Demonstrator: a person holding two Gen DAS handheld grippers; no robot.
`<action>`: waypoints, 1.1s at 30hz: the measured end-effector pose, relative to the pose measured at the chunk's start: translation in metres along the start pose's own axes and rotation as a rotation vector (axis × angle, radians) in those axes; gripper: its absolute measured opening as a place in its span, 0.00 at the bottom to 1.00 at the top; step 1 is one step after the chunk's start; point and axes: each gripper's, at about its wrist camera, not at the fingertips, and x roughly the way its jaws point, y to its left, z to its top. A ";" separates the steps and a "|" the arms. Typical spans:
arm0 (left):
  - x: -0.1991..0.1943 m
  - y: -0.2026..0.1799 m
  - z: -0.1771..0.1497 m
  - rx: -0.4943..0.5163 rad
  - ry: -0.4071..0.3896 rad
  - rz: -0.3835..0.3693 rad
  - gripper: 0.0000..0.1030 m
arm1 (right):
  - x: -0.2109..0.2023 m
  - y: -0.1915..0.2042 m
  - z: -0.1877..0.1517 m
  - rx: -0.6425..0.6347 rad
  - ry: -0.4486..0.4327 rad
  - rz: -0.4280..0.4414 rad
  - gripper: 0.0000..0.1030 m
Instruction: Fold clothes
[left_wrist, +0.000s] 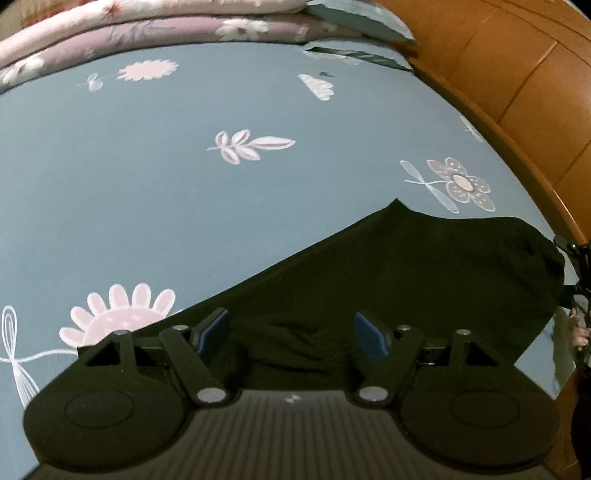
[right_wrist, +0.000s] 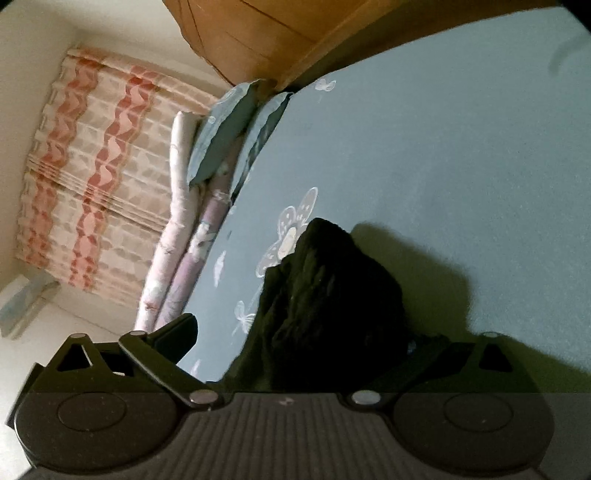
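A black garment (left_wrist: 388, 266) lies spread on the blue flowered bed sheet (left_wrist: 184, 192), one long edge running diagonally and a small peak at its far side. My left gripper (left_wrist: 291, 332) is open, its blue pads (left_wrist: 212, 328) wide apart just over the garment's near, wrinkled edge. At the garment's bunched right end I see part of my right gripper (left_wrist: 576, 258) and a hand (left_wrist: 578, 334). In the right wrist view the black garment (right_wrist: 328, 295) rises in a crumpled heap between the spread fingers of my right gripper (right_wrist: 295, 339), which is open. The cloth hides most of its right finger.
A wooden headboard (left_wrist: 517, 85) borders the bed on the right. Folded floral quilts (left_wrist: 147, 26) and blue pillows (left_wrist: 365, 22) are stacked at the far end. A pink patterned curtain (right_wrist: 85, 166) hangs beyond the bed.
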 end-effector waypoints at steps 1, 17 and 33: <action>0.001 0.000 0.000 0.002 0.002 -0.003 0.72 | 0.004 0.003 0.001 -0.015 0.013 -0.018 0.99; 0.001 -0.001 -0.007 0.002 -0.001 -0.044 0.72 | -0.005 -0.023 0.007 0.084 0.042 -0.086 0.43; -0.013 0.003 -0.013 -0.027 -0.029 -0.010 0.72 | -0.009 -0.004 -0.004 0.094 -0.019 -0.158 0.41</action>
